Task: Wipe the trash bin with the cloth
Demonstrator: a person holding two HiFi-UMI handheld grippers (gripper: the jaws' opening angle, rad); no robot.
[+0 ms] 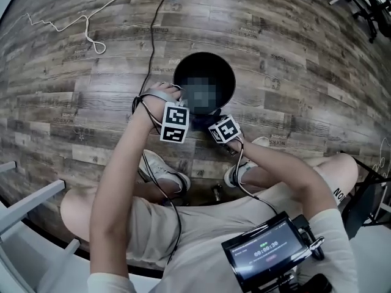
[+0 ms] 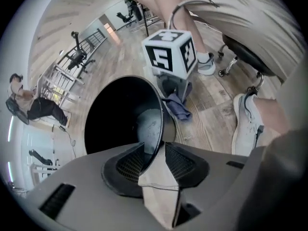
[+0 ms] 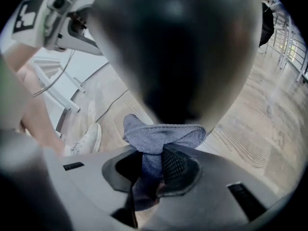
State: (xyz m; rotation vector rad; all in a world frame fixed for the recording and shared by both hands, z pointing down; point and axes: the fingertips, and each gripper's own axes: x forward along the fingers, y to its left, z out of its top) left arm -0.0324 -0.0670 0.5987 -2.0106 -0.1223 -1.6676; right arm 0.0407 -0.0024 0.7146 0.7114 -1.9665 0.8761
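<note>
Nearest us are our white shoes (image 1: 164,168) on the wood floor (image 1: 293,54), w/ the trash bin (image 2: 150,121) standing upright just ahead of them. Our R gripper (image 3: 153,154) has its jaws clamped tight on the bunched blue cloth (image 3: 163,134), and the cloth is pressed against the bin's outer wall on the side facing us. Just beside it, our L gripper (image 2: 161,147) straddles the bin's rim. Its jaws are partly apart, one inside and one outside, w/ the thin wall between them but not squeezed; there's a gap on the outer side. Beyond the bin, a black cable (image 1: 153,35) runs off across the floor.
</note>
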